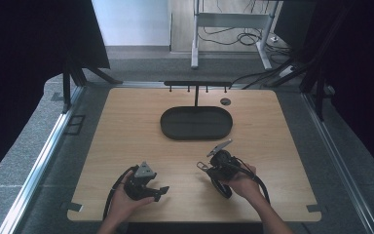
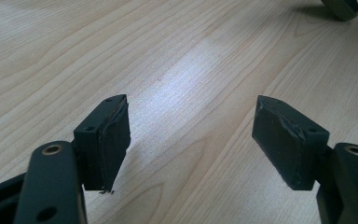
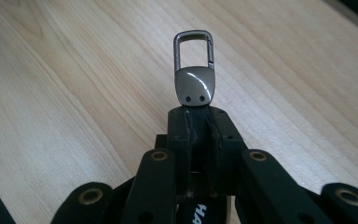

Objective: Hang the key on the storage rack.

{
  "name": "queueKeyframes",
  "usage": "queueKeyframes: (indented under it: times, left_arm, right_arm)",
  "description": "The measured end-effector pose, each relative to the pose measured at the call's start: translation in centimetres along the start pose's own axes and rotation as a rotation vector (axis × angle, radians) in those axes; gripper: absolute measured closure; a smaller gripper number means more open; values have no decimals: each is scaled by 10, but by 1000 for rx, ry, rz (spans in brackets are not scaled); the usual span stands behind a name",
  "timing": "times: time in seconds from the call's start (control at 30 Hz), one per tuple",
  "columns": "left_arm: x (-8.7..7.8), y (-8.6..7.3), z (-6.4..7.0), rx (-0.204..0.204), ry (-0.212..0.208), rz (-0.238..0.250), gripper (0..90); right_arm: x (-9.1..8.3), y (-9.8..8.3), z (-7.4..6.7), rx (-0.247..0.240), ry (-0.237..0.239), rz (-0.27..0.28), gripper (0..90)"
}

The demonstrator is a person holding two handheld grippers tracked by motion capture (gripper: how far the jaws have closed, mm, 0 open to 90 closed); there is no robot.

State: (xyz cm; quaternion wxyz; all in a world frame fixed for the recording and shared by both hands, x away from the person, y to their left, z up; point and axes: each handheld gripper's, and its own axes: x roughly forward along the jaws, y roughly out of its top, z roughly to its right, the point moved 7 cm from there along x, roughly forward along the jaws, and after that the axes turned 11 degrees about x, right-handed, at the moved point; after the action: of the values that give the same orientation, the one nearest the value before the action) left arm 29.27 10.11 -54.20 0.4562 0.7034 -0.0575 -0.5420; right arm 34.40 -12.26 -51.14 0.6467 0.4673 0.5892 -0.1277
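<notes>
So the light wooden table point(image 1: 126, 146) takes up most of the frame, with a black oval tray point(image 1: 196, 123) sitting upper centre under a thin black hook rack point(image 1: 197, 84). Lower left, the left gripper point(image 2: 191, 140) has its jaws spread wide over bare wood. Right of centre, the right gripper point(image 3: 198, 119) is clamped on a small grey metal keychain clip point(image 3: 194, 70) sticking out past its tips
</notes>
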Motion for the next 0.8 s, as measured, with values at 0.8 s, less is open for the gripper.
queueKeyframes:
  times: [0.8]
  left_arm:
    - [3, -1, 1, 1, -9, -14, 281]
  right_arm:
    - [-54, 16, 9, 50, -13, 218, 806]
